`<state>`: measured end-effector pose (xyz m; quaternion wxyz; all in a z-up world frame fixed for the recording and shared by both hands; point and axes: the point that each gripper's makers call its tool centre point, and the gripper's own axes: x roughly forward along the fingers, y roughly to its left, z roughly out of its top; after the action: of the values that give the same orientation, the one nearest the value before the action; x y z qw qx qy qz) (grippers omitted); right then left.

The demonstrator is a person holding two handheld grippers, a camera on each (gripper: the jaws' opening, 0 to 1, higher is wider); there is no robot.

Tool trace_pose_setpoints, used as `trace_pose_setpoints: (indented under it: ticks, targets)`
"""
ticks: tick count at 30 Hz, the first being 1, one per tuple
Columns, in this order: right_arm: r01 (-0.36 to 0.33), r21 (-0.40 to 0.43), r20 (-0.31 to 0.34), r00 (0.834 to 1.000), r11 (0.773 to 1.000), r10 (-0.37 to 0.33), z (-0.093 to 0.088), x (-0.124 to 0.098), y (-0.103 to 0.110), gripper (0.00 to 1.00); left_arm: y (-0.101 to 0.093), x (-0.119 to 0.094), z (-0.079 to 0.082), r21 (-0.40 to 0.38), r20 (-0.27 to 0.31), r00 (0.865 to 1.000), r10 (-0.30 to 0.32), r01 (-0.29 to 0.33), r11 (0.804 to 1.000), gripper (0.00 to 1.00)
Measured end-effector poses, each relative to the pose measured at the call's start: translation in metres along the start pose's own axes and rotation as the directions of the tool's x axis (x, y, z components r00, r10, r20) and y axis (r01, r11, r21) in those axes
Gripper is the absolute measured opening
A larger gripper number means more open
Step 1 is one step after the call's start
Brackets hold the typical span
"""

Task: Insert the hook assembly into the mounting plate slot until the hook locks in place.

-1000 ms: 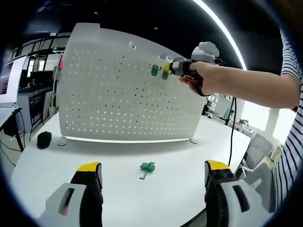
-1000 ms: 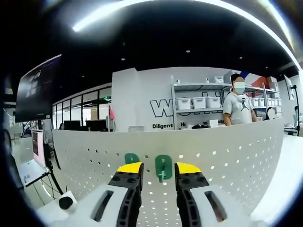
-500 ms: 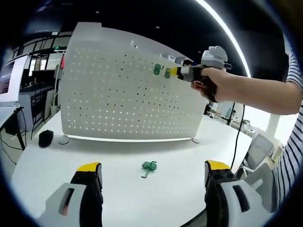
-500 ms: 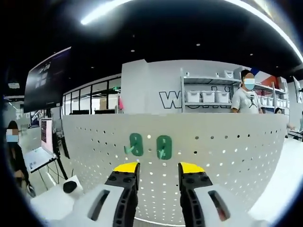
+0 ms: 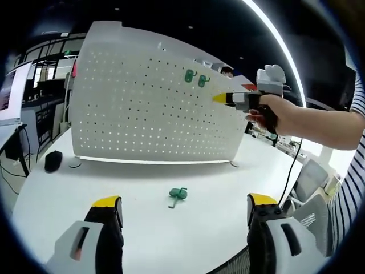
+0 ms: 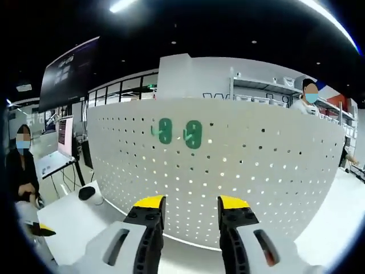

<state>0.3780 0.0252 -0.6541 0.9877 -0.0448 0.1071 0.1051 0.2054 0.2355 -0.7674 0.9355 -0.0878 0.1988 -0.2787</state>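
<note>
Two green hooks hung side by side near the top of the upright white pegboard, a third hook lying on the white bench in front of it. Left tongs spread wide and empty over the bench. Right tongs open, empty, apart from the pegboard, held by a hand.

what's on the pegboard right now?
Two green hooks hang side by side near the top of the white pegboard. Whether their back tabs are locked in the holes is hidden behind the panel. A third green hook lies on the table.
</note>
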Motion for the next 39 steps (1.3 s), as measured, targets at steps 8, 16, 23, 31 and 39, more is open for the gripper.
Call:
trace_pose_setpoints:
  ticks: [8,16,23,31,39]
  targets:
    - [-0.077,-0.036,-0.079,0.994,0.996,0.074,-0.042,-0.018,0.013,0.36,0.001,0.0,-0.006,-0.015,-0.033,0.999,0.003,-0.003,1.0,0.91]
    - [-0.228,0.009,-0.137,0.964,0.974,0.227,-0.083,-0.037,0.049,0.35,0.003,0.001,-0.014,-0.048,-0.074,0.997,0.009,-0.013,0.999,0.92]
    - [-0.356,-0.019,-0.256,0.905,0.934,0.339,-0.132,-0.054,0.082,0.31,0.005,0.0,-0.017,-0.054,-0.091,0.996,0.017,-0.022,0.998,0.91]
    - [-0.476,0.013,-0.383,0.81,0.88,0.444,-0.182,-0.062,0.12,0.25,0.006,0.003,-0.026,-0.048,-0.132,0.991,0.027,-0.033,0.998,0.89]
    - [-0.55,-0.041,-0.448,0.757,0.834,0.476,-0.203,-0.051,0.142,0.16,0.009,0.004,-0.032,-0.069,-0.158,0.987,0.034,-0.046,0.997,0.89]
